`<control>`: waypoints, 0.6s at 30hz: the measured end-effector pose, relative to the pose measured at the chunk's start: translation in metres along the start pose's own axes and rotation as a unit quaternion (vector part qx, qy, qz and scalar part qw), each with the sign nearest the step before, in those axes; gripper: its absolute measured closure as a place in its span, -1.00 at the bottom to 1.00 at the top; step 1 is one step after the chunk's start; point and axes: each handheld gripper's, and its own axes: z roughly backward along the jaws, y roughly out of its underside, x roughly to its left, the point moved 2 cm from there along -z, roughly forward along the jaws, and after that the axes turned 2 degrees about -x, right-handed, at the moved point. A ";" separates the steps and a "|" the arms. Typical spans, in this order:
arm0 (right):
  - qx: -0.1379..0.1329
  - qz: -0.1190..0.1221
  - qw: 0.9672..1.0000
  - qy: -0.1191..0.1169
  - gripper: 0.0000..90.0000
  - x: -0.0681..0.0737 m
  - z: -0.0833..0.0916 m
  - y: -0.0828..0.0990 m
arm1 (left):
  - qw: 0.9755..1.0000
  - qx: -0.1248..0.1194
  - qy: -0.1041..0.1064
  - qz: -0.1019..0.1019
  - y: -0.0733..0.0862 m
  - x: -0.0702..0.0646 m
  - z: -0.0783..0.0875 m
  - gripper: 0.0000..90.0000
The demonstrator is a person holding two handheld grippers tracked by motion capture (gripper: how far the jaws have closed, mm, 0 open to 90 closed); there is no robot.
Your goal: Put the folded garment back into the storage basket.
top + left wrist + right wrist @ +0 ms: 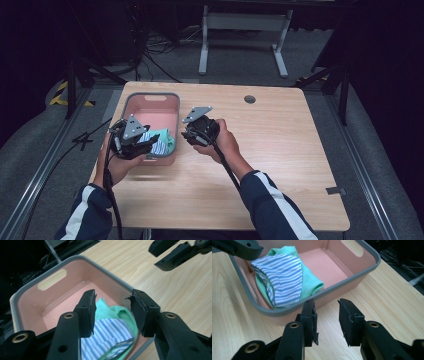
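While both jaws gape empty, striped cloth (283, 277) beyond them, inside pink bin (372, 263)

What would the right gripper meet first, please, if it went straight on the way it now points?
Most likely the bin's near wall: the right gripper is open, aimed at the grey rim just ahead. The cloth lies beyond, inside. Depth is hard to judge.

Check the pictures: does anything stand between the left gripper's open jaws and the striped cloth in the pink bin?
Nothing visible does. The left gripper hangs open above the striped cloth, which lies uncovered on a green cloth in the pink bin. The right gripper is open beside the bin, over the table.
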 end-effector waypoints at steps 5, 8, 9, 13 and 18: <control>0.004 0.002 1.000 0.006 0.41 -0.004 0.010 0.005 | 1.000 -0.003 0.008 -0.009 -0.004 -0.012 -0.003 0.20; 0.003 0.005 1.000 0.009 0.37 -0.006 0.016 0.008 | 1.000 -0.001 0.016 -0.017 -0.007 -0.020 -0.005 0.19; 0.005 0.008 1.000 0.012 0.35 -0.007 0.017 0.010 | 1.000 -0.002 0.021 -0.019 -0.008 -0.022 -0.006 0.18; 0.012 0.014 1.000 0.015 0.29 -0.009 0.024 0.016 | 0.999 -0.003 0.029 -0.029 -0.010 -0.031 -0.007 0.13; 0.020 0.016 0.999 0.024 0.19 -0.015 0.032 0.026 | 0.998 -0.004 0.038 -0.043 -0.012 -0.043 -0.010 0.07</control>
